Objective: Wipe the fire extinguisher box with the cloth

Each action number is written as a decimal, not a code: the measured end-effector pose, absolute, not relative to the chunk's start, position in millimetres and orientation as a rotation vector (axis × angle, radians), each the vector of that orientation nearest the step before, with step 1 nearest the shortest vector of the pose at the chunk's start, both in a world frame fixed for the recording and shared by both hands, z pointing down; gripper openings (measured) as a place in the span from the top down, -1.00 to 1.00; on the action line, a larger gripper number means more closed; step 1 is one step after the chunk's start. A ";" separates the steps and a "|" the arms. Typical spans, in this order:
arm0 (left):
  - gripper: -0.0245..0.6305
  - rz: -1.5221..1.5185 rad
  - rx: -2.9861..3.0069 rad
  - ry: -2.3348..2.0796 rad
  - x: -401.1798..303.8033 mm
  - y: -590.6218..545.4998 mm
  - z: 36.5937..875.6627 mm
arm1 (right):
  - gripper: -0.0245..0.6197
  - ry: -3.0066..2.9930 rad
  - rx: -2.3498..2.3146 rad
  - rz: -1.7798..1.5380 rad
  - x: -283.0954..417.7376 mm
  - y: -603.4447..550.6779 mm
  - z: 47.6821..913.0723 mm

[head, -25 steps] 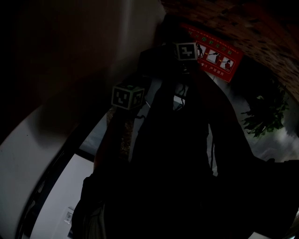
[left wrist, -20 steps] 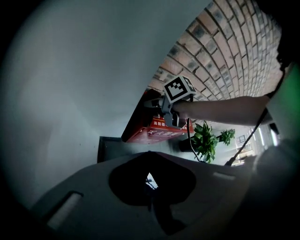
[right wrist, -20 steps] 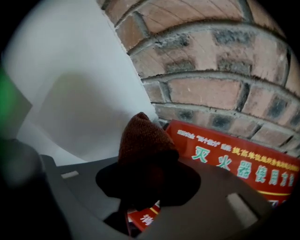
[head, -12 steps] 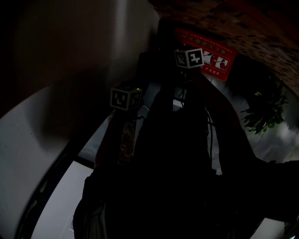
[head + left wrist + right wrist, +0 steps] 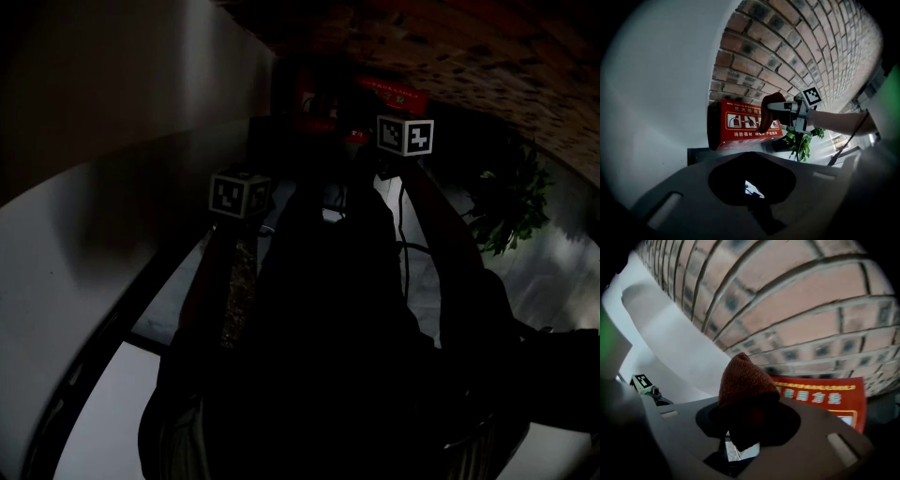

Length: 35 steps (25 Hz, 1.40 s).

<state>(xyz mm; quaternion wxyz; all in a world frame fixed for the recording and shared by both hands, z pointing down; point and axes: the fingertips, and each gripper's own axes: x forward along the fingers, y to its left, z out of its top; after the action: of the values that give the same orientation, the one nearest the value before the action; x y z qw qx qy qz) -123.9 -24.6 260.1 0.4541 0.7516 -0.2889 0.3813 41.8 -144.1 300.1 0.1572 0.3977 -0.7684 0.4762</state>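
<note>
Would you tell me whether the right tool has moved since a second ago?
Yes: the right tool has shifted rightward along the fire extinguisher box, toward the plant.

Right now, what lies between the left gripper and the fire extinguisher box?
In the left gripper view, only the right gripper holding the cloth before the fire extinguisher box; otherwise bare.

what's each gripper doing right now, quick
Left gripper: nothing seen in it; open or closed cannot be told.
Right gripper: closed on the cloth.
</note>
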 end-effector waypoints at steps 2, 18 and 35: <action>0.92 0.950 1.871 -0.699 -111.4 -27.8 258.0 | 0.51 -2.181 1.183 1.354 67.2 -143.6 299.2; 0.92 0.997 1.858 -0.665 -57.3 -19.8 260.9 | 0.50 -1.811 1.510 1.401 230.2 -143.8 364.3; 0.92 0.985 1.786 -0.683 -78.4 -12.7 279.1 | 0.49 -1.772 1.651 1.373 263.4 -156.4 388.0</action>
<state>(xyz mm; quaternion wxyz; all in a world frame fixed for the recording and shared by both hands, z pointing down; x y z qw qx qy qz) -78.4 -12.7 279.1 0.4752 0.7306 -0.2795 0.4027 263.4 -156.4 388.0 0.1777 0.5837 -0.6263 0.4853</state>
